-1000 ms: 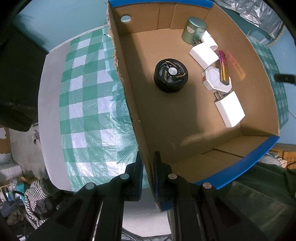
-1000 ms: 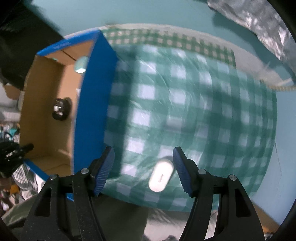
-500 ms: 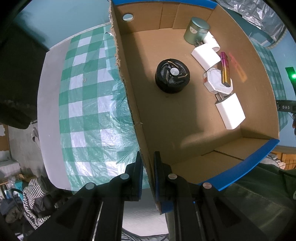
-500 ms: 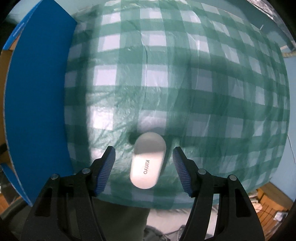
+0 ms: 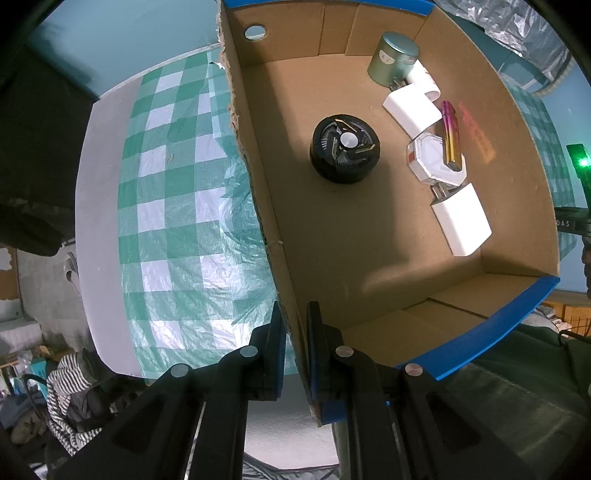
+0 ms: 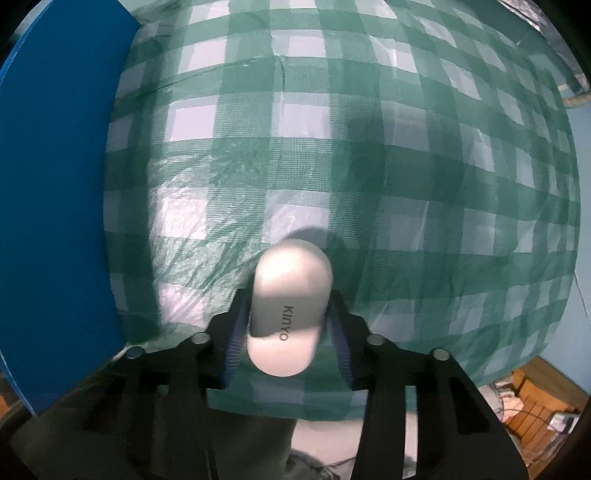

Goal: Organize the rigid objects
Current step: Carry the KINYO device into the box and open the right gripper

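Observation:
My left gripper (image 5: 295,325) is shut on the near left wall of the cardboard box (image 5: 255,177). Inside the box lie a black round fan-like disc (image 5: 345,149), a green tin (image 5: 393,57), white chargers (image 5: 461,218), a white hexagonal case (image 5: 430,162) and a pink-gold tube (image 5: 451,134). My right gripper (image 6: 288,314) is shut on a silver oval KINYO case (image 6: 290,299), low over the green checked cloth (image 6: 332,147). The box's blue outer wall (image 6: 55,184) stands to its left.
The checked cloth (image 5: 173,206) covers a white table whose left edge (image 5: 96,221) drops off to clutter below. The other gripper's body with a green light (image 5: 580,162) shows past the box's right wall. Crumpled foil (image 5: 517,29) lies at the far right.
My right gripper has moved down and forward around the silver case and closed on it. The left gripper keeps its hold on the box wall, nearly unmoved.

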`<state>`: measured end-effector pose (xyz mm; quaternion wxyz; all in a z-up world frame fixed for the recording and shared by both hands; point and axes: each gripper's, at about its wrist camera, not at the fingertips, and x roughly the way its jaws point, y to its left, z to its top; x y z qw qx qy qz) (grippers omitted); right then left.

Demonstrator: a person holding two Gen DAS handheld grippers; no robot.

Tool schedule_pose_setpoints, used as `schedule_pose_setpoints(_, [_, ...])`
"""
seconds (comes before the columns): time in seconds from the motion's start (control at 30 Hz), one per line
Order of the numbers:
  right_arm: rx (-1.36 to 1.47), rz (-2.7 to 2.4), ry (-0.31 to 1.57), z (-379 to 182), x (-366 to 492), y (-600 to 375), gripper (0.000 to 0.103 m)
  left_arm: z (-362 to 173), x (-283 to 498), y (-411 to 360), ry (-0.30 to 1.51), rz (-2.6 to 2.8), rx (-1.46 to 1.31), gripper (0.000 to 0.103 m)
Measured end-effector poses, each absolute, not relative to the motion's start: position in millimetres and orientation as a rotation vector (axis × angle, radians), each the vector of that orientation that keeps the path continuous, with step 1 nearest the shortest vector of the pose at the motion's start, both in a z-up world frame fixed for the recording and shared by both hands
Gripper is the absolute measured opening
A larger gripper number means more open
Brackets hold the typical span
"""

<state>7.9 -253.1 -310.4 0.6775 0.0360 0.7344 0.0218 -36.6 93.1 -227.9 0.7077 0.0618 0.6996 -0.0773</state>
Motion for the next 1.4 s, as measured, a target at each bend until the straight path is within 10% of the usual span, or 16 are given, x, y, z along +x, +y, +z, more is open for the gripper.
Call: schedule_pose_setpoints(1.4, [-0.198, 0.432, 1.429, -163.5, 81.0, -147.6, 0.037, -229.5, -38.6, 98.9, 1.550, -0.134, 0.097, 0.010])
